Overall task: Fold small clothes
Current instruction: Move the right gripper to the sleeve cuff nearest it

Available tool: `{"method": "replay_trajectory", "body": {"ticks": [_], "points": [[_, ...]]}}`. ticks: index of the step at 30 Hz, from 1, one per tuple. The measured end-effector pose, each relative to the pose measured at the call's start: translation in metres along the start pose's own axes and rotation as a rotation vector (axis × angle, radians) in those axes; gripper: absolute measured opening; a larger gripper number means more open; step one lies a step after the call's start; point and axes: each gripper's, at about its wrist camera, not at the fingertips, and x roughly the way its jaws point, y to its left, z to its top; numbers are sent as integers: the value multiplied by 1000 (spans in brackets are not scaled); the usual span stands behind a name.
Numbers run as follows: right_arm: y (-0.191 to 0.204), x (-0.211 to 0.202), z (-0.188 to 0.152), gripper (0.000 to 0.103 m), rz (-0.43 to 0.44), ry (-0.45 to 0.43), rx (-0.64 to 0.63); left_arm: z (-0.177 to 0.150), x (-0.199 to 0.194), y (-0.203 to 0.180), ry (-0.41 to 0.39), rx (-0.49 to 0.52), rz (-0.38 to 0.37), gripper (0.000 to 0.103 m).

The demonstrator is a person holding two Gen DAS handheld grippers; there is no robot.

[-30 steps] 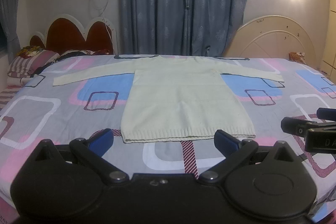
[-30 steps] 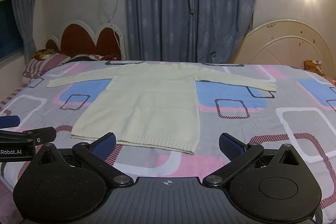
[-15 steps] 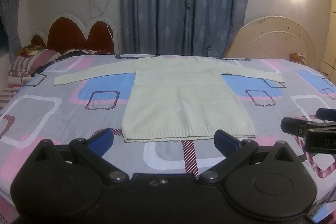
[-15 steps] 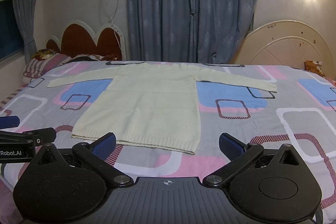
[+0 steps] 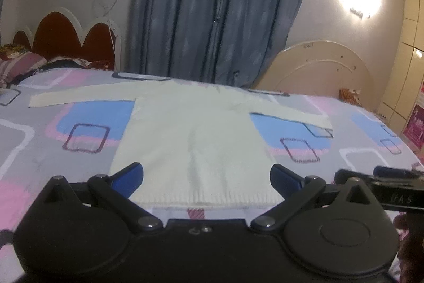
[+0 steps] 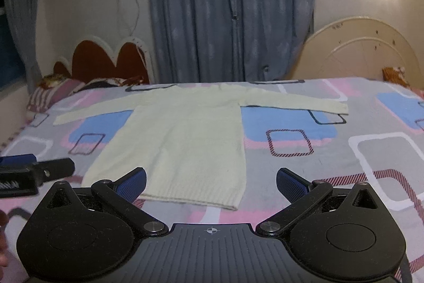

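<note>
A: Left wrist view: what was shown, and where was the garment laid?

B: A cream knitted sweater [image 5: 196,139] was seen spread flat on the patterned bedsheet [image 5: 39,145], across the middle of the frame, sleeves stretched to either side, ribbed hem nearest the lens. The left gripper [image 5: 206,178] was held just above that hem, its blue pads wide apart and nothing between them.

A: And the right wrist view?

B: The same sweater [image 6: 185,134] was seen left of centre. The right gripper [image 6: 211,183] was likewise spread, empty, with the hem's right corner low between its fingers.

A: How was the knit judged to handle?

B: It was judged soft, light and limp, likely to sag and stretch if lifted by one point. A hold on a hem corner or a sleeve cuff [image 6: 340,108] was thought best, so that a single layer would not be pinched alone.

A: Was any writing made out?

B: Letters like "DAS" were read on the other tool at the lower right of the left view; the lettering at the left edge of the right view was too blurred to read.
</note>
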Motion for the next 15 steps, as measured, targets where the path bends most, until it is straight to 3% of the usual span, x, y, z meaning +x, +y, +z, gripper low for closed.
{"method": "replay_trajectory", "body": {"ticks": [4, 6, 9, 15], "points": [[-19, 19, 14, 103, -40, -22, 19, 14, 31, -4, 31, 23, -82, 102], [-30, 37, 24, 103, -49, -8, 25, 19, 47, -6, 29, 36, -62, 102], [-44, 77, 38, 103, -15, 82, 21, 30, 78, -7, 32, 63, 0, 102], [-83, 131, 67, 103, -43, 53, 91, 52, 142, 0, 28, 57, 14, 100]]}}
